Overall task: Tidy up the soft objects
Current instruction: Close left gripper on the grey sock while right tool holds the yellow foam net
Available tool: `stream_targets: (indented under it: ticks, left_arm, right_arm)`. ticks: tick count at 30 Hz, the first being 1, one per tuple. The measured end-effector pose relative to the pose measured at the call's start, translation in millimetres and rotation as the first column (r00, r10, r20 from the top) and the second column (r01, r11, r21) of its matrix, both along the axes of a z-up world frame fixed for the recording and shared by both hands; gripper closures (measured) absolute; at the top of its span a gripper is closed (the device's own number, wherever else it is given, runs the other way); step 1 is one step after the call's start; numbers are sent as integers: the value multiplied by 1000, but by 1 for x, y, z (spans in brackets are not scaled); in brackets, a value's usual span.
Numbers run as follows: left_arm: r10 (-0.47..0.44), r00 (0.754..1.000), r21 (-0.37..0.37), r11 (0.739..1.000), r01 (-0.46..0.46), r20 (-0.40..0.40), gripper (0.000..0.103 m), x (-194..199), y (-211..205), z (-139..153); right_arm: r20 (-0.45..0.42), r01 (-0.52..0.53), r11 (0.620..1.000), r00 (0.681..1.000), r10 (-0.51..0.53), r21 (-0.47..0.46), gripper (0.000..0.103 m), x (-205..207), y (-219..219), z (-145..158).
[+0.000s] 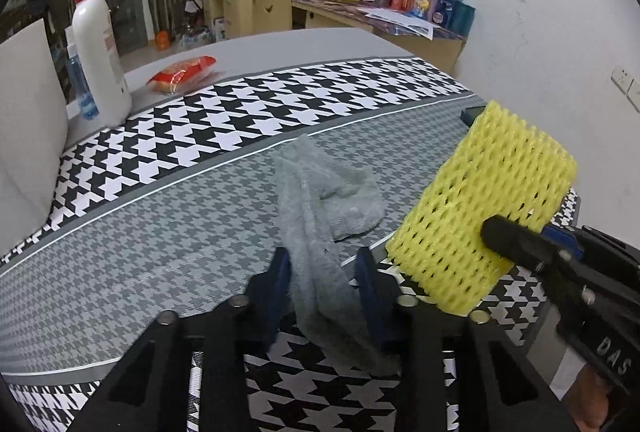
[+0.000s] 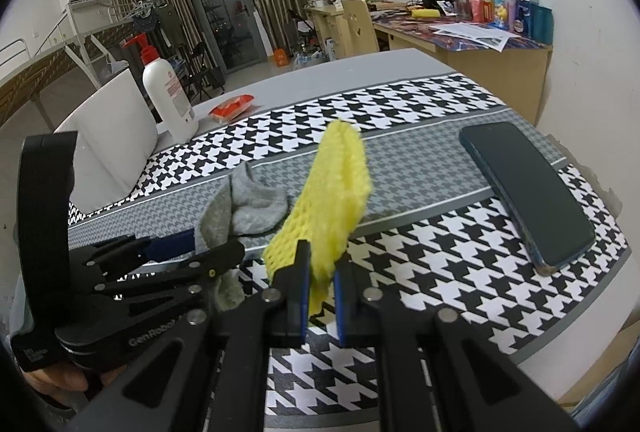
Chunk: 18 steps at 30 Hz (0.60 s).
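Note:
A grey sock [image 1: 320,207] lies crumpled on the houndstooth tablecloth [image 1: 168,199]. Its near end passes between the blue pads of my left gripper [image 1: 323,296], whose jaws stand apart around it. The sock also shows in the right wrist view [image 2: 248,203], with the left gripper [image 2: 192,252] beside it. My right gripper [image 2: 320,296] is shut on a yellow foam net sleeve [image 2: 332,199] and holds it above the cloth. The sleeve [image 1: 484,207] and the right gripper [image 1: 520,236] show at right in the left wrist view.
A dark phone [image 2: 528,187] lies on the cloth at right. A white pump bottle [image 1: 100,43] and a red snack packet [image 1: 182,73] stand at the far left. A white cushion [image 1: 28,119] sits left. A cluttered desk [image 2: 472,31] is behind.

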<state>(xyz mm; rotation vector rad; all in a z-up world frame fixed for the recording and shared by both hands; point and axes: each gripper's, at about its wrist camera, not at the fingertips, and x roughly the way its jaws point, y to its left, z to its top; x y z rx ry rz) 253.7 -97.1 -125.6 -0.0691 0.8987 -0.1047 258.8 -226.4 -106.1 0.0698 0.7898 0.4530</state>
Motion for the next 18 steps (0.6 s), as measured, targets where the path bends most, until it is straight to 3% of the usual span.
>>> stream_targets:
  ticks: [2,3,8,9,11,14,18]
  left_arm:
    - [7,1000,5,1000,-7,1,84,1,1,-1]
    - [10,1000,4,1000,-10,3,86,2,1,-2]
    - [9,1000,6,1000,-9,7,91,0,3,-2]
    - [7,1000,6,1000,-7,8,92,-2,3,-1]
    - [-2,1000,-4,1000,2,7,92,-4,3,0]
    - [-5,1000,-16,1000,5,13,92,-8,4,2]
    - [-8,999,-24,1000,9,38,93,-17,7,10]
  right_arm:
    - [0,-1,1000,1000,1,0,63,0,2,0]
    - [4,1,1000,1000,-1,2,58,0,2,0]
    - [7,3,1000,1000,-3,-3,55,1,6,-1]
    - [3,4,1000,1000,-4,-4,57,1,7,-1]
    - [-6,8,1000,1000,-8,-7,74,3,7,-3]
    - [-41,15,1000,999,-15,-5,90,6,7,-9]
    - [-43,23,1000,999,-22,13,91,6,2,-8]
